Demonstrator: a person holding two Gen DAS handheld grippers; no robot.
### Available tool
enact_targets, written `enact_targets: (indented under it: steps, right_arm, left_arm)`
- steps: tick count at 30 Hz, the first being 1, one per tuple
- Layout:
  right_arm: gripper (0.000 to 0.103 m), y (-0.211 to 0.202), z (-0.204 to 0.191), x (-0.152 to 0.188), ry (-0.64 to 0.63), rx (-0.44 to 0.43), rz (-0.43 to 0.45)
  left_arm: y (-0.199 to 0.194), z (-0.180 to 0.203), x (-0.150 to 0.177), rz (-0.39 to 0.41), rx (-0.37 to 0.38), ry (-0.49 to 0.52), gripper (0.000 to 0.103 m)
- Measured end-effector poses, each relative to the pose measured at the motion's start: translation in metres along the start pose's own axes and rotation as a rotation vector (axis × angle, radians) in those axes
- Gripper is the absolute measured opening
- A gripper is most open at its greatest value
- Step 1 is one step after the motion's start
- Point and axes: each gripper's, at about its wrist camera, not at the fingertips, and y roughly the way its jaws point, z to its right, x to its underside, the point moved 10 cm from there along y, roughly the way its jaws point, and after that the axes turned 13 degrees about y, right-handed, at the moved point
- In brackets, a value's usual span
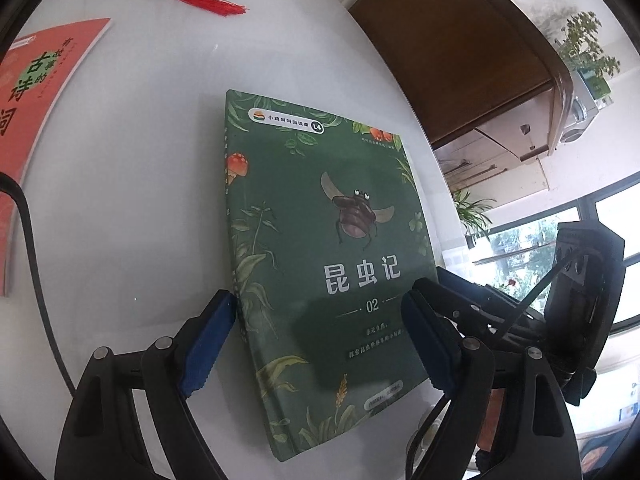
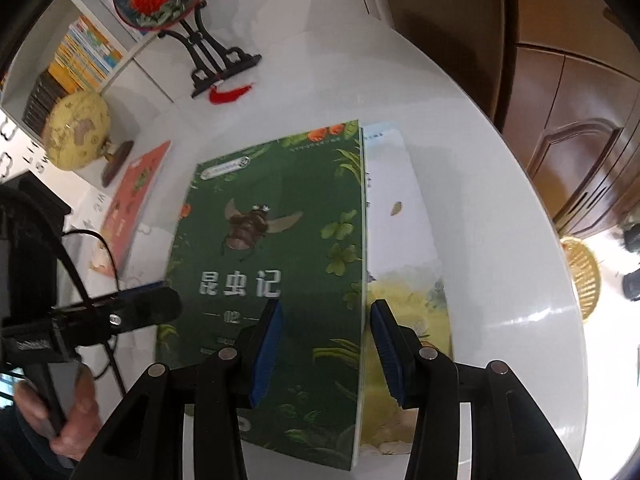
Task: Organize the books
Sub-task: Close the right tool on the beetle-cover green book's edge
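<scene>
A green insect book [image 1: 316, 264] lies flat on the round white table [image 1: 132, 184]. In the right wrist view the green book [image 2: 276, 264] lies on top of a pale yellow-and-white book [image 2: 404, 248] that sticks out to its right. An orange-red book [image 1: 36, 92] lies at the table's left; it also shows in the right wrist view [image 2: 134, 200]. My left gripper [image 1: 318, 344] is open, its blue pads either side of the green book's lower part. My right gripper [image 2: 326, 350] is open above the green book's right edge. The left gripper shows in the right wrist view [image 2: 132, 312].
A fan stand with a red tassel [image 2: 224, 68] and a yellow globe [image 2: 76, 136] stand at the table's far side. A bookshelf [image 2: 80, 52] is behind them. A brown wooden cabinet [image 2: 580, 128] stands right of the table. A cable [image 1: 32, 248] crosses the table's left.
</scene>
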Motion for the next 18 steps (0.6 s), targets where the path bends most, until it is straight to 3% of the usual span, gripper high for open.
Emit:
enact_targets:
  steps: [4,18]
  right_arm:
    - [0.051,0.002,-0.002,0.0,-0.018,-0.009,-0.009]
    - [0.051,0.002,0.001,-0.006,0.036,-0.042,-0.004]
  left_arm:
    - [-0.003,-0.001,0.0,-0.004,0.009,-0.012,0.083]
    - [-0.032,0.025,-0.012,0.052,0.095,0.032,0.083]
